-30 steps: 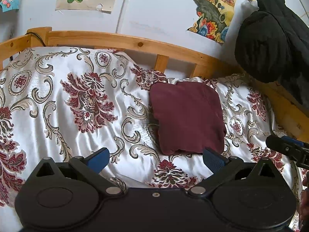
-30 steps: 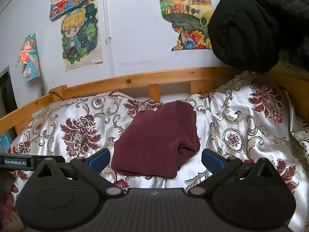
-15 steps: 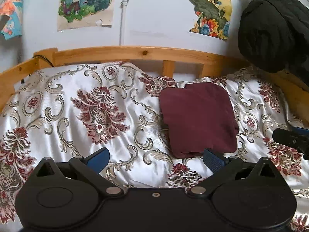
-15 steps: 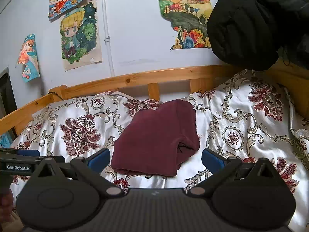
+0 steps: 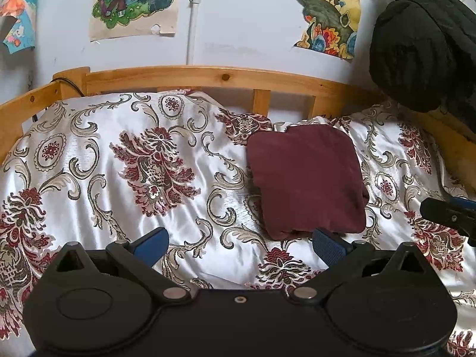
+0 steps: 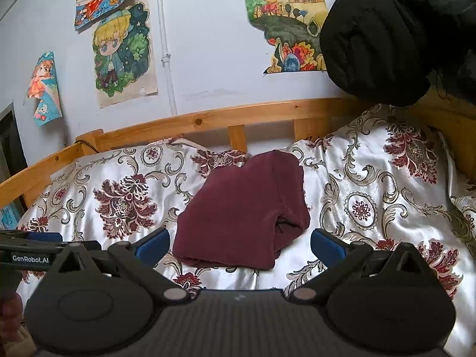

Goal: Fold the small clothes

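**Maroon garment lies ahead, nearer the right gripper**

Maroon garment (image 5: 306,178), folded into a squarish bundle, lies on the floral satin bedspread (image 5: 119,178) near the wooden bed rail (image 5: 208,74). From the left wrist, we see our left gripper (image 5: 238,242) spread wide and empty, the bundle ahead and to its right.

From the right wrist, our right gripper (image 6: 239,245) gapes empty too, the garment (image 6: 244,208) centred just beyond it, loose folded edges at its right. We judge the right nearer.

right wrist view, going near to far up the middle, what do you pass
Open right gripper → folded maroon garment on the white floral satin bedspread → wooden bed rail → pale wall with a landscape drawing.
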Demonstrator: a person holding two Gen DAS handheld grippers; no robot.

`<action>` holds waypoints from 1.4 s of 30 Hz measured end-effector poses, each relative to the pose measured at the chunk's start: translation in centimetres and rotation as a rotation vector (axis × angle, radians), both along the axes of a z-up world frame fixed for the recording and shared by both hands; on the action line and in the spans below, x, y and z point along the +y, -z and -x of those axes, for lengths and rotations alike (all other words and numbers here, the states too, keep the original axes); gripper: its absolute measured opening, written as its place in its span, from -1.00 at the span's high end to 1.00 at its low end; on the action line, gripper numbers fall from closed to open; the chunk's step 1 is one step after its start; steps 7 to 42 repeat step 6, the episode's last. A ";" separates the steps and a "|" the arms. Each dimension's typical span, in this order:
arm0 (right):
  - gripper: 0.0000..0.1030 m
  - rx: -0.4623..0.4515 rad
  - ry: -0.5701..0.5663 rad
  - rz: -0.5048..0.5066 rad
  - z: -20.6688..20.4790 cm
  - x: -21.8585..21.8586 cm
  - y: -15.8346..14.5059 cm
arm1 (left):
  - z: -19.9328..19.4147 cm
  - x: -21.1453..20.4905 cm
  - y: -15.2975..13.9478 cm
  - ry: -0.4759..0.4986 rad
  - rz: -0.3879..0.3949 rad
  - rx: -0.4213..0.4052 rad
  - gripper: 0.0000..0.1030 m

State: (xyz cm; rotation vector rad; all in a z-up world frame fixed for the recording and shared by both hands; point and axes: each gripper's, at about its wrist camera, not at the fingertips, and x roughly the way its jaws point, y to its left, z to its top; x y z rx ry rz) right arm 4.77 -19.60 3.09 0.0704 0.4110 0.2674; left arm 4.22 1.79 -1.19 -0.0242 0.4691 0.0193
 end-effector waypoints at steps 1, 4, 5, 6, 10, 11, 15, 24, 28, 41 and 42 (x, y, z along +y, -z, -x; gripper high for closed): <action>-0.99 0.001 -0.001 -0.001 0.0 0.0 0.0 | 0.0 0.0 0.0 -0.001 0.000 0.000 -0.99; -0.99 0.003 -0.001 -0.002 0.0 0.0 0.0 | 0.1 0.1 0.0 -0.004 0.002 -0.004 -0.99; -0.99 0.003 -0.001 -0.002 0.0 0.0 0.0 | 0.1 0.1 0.0 -0.004 0.001 -0.005 -0.99; -0.99 0.003 -0.001 -0.002 0.0 0.0 0.0 | 0.1 0.0 0.0 -0.005 -0.001 -0.005 -0.99; -0.99 0.003 -0.001 -0.002 0.0 0.0 0.0 | 0.1 0.0 0.0 -0.005 -0.001 -0.005 -0.99; -0.99 0.003 -0.001 -0.002 0.0 0.0 0.0 | 0.1 0.0 0.0 -0.005 -0.001 -0.005 -0.99; -0.99 0.003 -0.001 -0.002 0.0 0.0 0.0 | 0.1 0.0 0.0 -0.005 -0.001 -0.005 -0.99; -0.99 0.003 -0.001 -0.002 0.0 0.0 0.0 | 0.1 0.0 0.0 -0.005 -0.001 -0.005 -0.99; -0.99 0.003 -0.001 -0.002 0.0 0.0 0.0 | 0.1 0.0 0.0 -0.005 -0.001 -0.005 -0.99; -0.99 0.003 -0.001 -0.002 0.0 0.0 0.0 | 0.1 0.0 0.0 -0.005 -0.001 -0.005 -0.99; -0.99 0.003 -0.001 -0.002 0.0 0.0 0.0 | 0.1 0.0 0.0 -0.005 -0.001 -0.005 -0.99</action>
